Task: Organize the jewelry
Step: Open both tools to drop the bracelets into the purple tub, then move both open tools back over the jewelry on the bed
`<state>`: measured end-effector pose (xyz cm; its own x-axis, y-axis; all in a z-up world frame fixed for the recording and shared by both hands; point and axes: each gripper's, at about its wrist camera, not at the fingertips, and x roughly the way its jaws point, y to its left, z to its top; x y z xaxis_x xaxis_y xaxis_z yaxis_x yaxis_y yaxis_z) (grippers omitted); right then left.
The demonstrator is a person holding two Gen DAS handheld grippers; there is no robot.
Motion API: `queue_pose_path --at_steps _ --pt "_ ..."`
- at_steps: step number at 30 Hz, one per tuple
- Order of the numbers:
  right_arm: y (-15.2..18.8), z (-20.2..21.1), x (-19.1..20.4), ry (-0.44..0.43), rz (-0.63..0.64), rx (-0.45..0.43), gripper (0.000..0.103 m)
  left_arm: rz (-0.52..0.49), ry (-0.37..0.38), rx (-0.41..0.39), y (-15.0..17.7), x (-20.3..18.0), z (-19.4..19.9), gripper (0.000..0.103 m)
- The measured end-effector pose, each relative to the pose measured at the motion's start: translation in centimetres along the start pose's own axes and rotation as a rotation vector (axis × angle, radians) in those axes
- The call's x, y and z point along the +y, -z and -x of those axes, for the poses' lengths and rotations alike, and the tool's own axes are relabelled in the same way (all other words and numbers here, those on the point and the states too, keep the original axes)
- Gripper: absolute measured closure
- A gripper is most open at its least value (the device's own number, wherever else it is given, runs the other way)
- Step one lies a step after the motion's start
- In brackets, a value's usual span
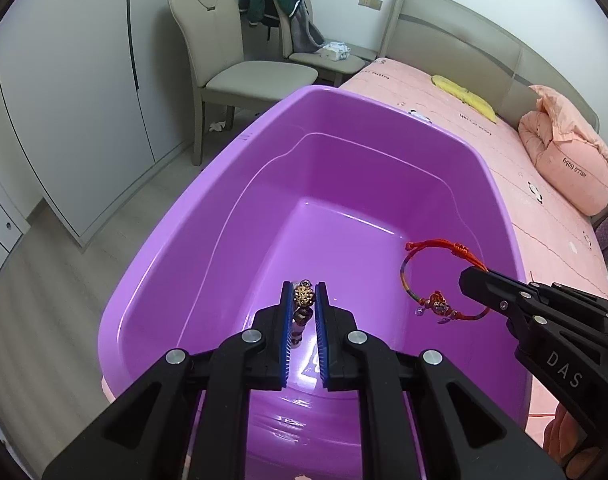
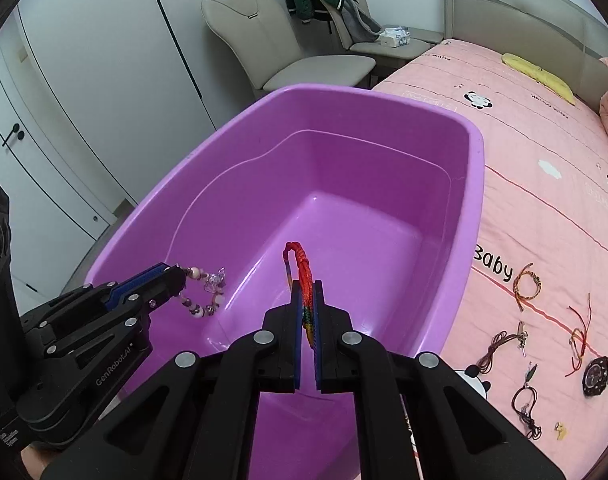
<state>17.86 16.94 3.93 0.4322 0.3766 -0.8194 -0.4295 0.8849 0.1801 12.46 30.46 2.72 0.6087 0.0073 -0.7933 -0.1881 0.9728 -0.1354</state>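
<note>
A purple plastic tub (image 1: 208, 216) was seen resting on a bed covered with a pink sheet (image 2: 543, 208), and both tools were held over its open interior, angled downward.

The left tool (image 1: 304, 300) was clenched on a beaded bracelet (image 1: 304, 295); a gold filigree bead was pinched between the blue pads near the tips. In the right wrist view the same bracelet (image 2: 202, 292) was shown hanging from the tool tips as a loop of pale and dark beads above the tub floor near the left wall.

The right tool (image 2: 307, 300) was clenched on a red woven cord bracelet (image 2: 302, 272), with its knotted red end standing up past the fingertips. From the left wrist view this bracelet (image 1: 423, 276) was seen as an open ring of red and multicoloured cord with a small charm, held by the right tool tip above the tub's right side. Whether either bracelet touched the tub floor could not be told.

On the sheet to the right of the tub, more jewelry was laid out well apart from it: an orange braided bracelet (image 2: 525, 280), several dark cord pieces (image 2: 525, 404), and a black wristwatch (image 2: 595, 376). Beige chairs (image 1: 240, 64) with clothing draped over one were visible behind the tub.
</note>
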Motion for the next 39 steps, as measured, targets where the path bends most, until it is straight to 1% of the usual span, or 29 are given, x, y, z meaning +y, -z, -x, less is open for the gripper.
queue_pose_path --at_steps 2,3,4,6,7,8,9,10,11,12,16,18,19,26,33,39 --pt "0.0 -0.4 -0.1 0.008 -0.001 0.014 0.098 0.001 -0.014 0.016 0.1 0.0 -0.4 0.092" --pt "0.0 -0.6 -0.2 0.013 -0.003 0.022 0.095 0.002 -0.022 0.027 0.1 0.1 -0.6 0.092" --pt "0.0 -0.6 -0.3 0.021 -0.006 0.027 0.084 0.002 -0.029 0.037 0.1 0.1 -0.6 0.092" --pt "0.1 -0.3 -0.5 0.032 -0.012 0.01 0.067 0.001 -0.046 0.045 0.1 0.2 -0.5 0.09" --pt "0.2 -0.2 -0.8 0.036 -0.009 0.0 0.067 -0.001 -0.057 0.035 0.1 0.3 -0.3 0.084" --pt "0.3 -0.1 -0.9 0.039 -0.003 -0.006 0.067 -0.002 -0.066 0.025 0.1 0.3 -0.1 0.064" --pt "0.3 0.0 -0.9 0.04 0.002 -0.008 0.067 0.0 -0.077 0.009 0.1 0.4 0.3 0.049" --pt "0.3 0.2 -0.9 0.042 0.003 -0.012 0.067 0.006 -0.092 -0.011 0.1 0.6 0.7 0.024" --pt "0.4 0.3 -1.0 0.043 0.0 -0.015 0.067 0.013 -0.103 -0.035 0.2 0.7 1.1 0.021" --pt "0.5 0.5 -1.1 0.04 -0.004 -0.018 0.067 0.014 -0.109 -0.046 0.2 0.8 1.5 0.021" --pt "0.7 1.1 -1.6 0.036 -0.027 -0.027 0.067 0.021 -0.131 -0.04 0.2 0.8 1.9 0.02" --pt "0.8 1.5 -1.8 0.035 -0.034 -0.033 0.066 0.028 -0.134 -0.04 0.4 0.8 2.3 0.017" --pt "0.8 1.8 -1.8 0.036 -0.034 -0.037 0.065 0.03 -0.137 -0.041 0.6 0.8 2.4 0.016" --pt "1.3 3.2 -2.0 0.042 -0.035 -0.066 0.063 0.024 -0.148 -0.04 0.5 0.3 2.9 0.015" --pt "2.2 4.7 -2.5 0.048 -0.04 -0.088 0.057 0.01 -0.152 -0.045 1.0 -0.3 3.9 0.014" --pt "3.6 6.0 -3.5 0.06 -0.053 -0.104 0.051 -0.012 -0.15 -0.054 1.7 -1.4 4.8 0.011"
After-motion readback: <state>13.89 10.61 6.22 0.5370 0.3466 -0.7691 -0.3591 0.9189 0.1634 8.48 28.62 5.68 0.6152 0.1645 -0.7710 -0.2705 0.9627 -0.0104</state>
